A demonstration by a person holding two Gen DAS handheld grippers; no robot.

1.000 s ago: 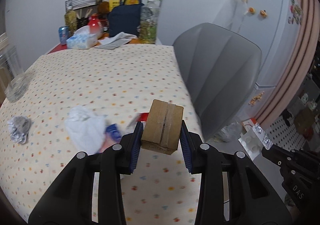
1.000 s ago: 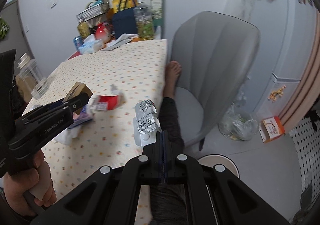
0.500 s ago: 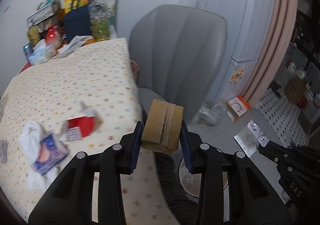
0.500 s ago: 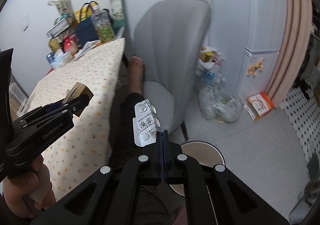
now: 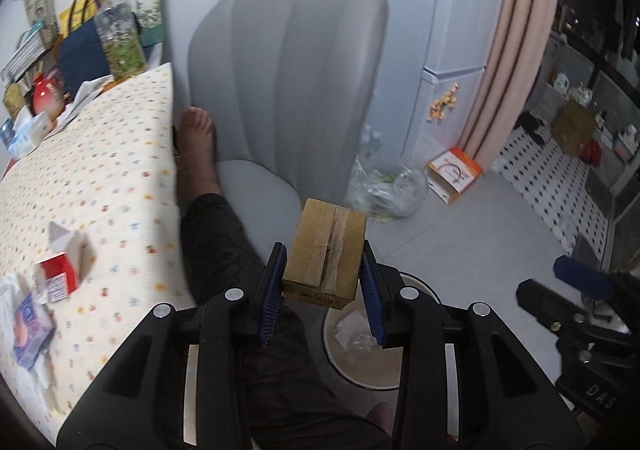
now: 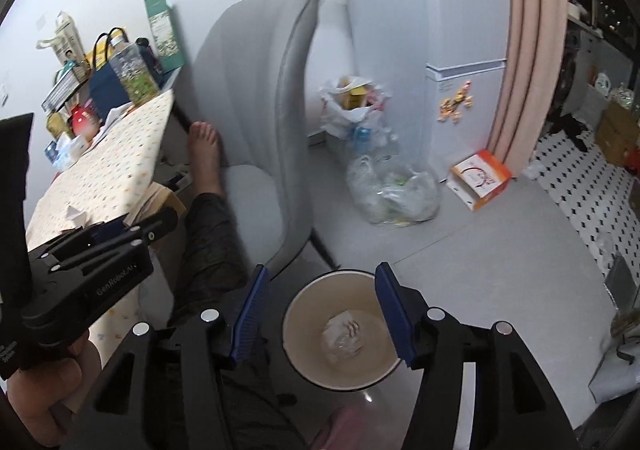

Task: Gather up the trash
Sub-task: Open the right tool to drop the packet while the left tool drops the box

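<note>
Gripping small taped brown cardboard box (image 5: 325,250), L gripper (image 5: 323,292) frame center; R gripper (image 6: 320,316) jaws just opened, nothing between, above round beige trash bin (image 6: 298,312).

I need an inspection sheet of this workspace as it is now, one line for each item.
Surface: table with dotted cloth, litter on it.
Job's things: cardboard box in the left tongs; round bin on the floor holds a blister pack.
Clutter: red carton, blue packet, white tissue; bags and bottles at the table's far end.
Grippers: left tongs shut on the box; right tongs open over the bin, jaws just opened, nothing between them.
Cables: nothing seen.
Surroundings: grey chair, clear trash bag, fridge, a person's leg.
</note>
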